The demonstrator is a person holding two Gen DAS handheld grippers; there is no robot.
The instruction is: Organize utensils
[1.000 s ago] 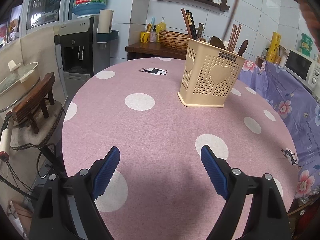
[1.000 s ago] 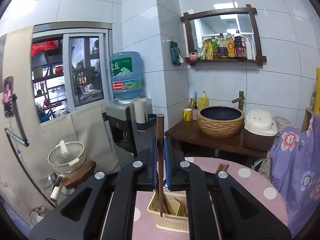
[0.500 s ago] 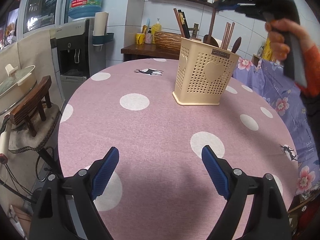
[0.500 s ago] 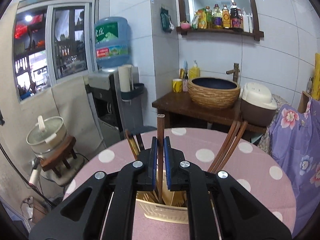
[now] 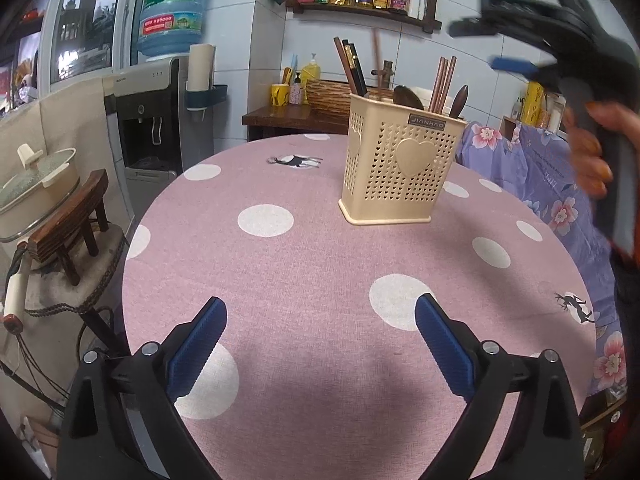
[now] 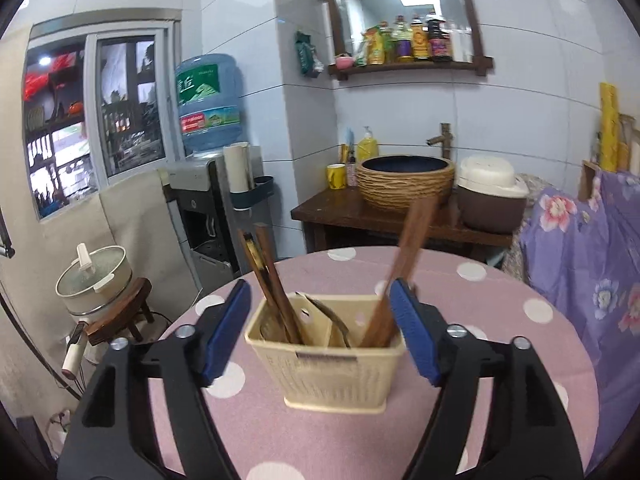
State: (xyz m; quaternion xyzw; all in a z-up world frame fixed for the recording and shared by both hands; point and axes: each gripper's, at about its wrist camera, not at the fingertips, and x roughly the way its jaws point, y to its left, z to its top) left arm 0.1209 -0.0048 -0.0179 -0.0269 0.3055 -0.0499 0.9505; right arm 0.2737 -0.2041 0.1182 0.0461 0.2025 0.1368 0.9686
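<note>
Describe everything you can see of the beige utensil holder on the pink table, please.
The utensil holder is a beige, plastic-looking box standing upright on the polka-dot tablecloth. Its walls are pierced with small heart-shaped holes, one wall carries a raised solid heart, and a small dark label sits near the rim. The right wrist view shows inner dividers making compartments. Dark chopsticks lean in one end, brown chopsticks in the other, and spoon-like wooden handles rise beside them. No hand-held gripper touches it.
</note>
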